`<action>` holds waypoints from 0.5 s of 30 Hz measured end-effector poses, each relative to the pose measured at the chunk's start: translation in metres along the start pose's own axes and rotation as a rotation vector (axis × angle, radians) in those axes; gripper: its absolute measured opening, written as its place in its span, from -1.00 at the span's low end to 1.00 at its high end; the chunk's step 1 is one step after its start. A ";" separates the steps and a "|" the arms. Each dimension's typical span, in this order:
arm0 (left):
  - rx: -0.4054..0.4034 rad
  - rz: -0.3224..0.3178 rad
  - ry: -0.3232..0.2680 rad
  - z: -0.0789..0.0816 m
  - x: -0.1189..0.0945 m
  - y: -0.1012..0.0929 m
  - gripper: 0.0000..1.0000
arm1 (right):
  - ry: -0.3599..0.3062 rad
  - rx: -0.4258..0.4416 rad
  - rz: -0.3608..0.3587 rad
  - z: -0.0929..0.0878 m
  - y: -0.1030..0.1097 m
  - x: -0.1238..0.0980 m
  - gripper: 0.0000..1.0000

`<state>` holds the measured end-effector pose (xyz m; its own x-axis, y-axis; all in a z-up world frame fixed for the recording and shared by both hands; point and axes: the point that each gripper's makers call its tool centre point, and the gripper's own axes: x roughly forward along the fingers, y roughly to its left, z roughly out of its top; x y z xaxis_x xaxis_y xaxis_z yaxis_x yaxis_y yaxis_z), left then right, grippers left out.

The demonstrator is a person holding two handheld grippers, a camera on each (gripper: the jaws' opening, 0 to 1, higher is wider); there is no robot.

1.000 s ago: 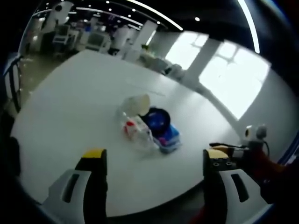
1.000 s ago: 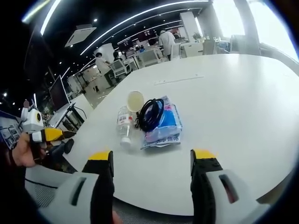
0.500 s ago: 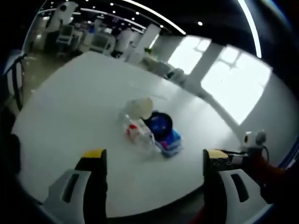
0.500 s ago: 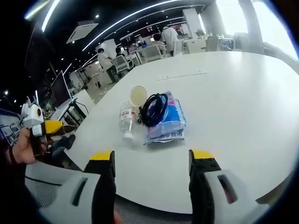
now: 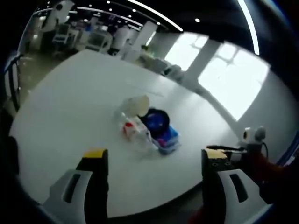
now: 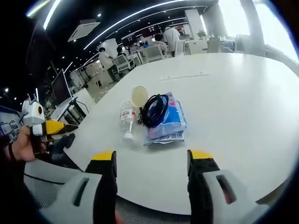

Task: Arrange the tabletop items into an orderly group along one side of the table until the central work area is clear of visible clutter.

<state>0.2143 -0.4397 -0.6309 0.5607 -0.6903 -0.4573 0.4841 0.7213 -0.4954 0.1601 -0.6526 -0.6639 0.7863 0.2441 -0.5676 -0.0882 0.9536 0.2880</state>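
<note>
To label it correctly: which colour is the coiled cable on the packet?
Black; the coiled cable shows best in the right gripper view.

Coiled cable (image 6: pixel 155 109) on a packet (image 6: pixel 168 122), bottle (image 6: pixel 126 120) lying just beside it, cup (image 6: pixel 138 95) behind the bottle, all mid-table (image 6: pixel 243 98)

Open-plan office or lab, desks with monitors (image 6: pixel 60 87) upper left, ceiling light strips (image 6: pixel 135 16), seated people (image 6: pixel 103 59), large windows (image 5: pixel 233 84) right.

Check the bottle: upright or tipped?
Tipped. The bottle lies on its side on the table, cap end toward the camera, beside the cup and cable.
</note>
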 end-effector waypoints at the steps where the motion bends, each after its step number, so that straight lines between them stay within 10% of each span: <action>1: 0.000 -0.002 0.002 0.000 0.000 0.000 0.57 | 0.000 0.001 -0.001 0.000 -0.001 0.000 0.21; 15: -0.036 -0.003 -0.080 0.041 0.005 0.014 0.57 | 0.011 0.012 0.011 -0.004 0.000 0.002 0.22</action>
<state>0.2516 -0.4302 -0.6096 0.6116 -0.6850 -0.3960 0.4627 0.7156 -0.5233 0.1592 -0.6519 -0.6676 0.7784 0.2564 -0.5731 -0.0891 0.9487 0.3035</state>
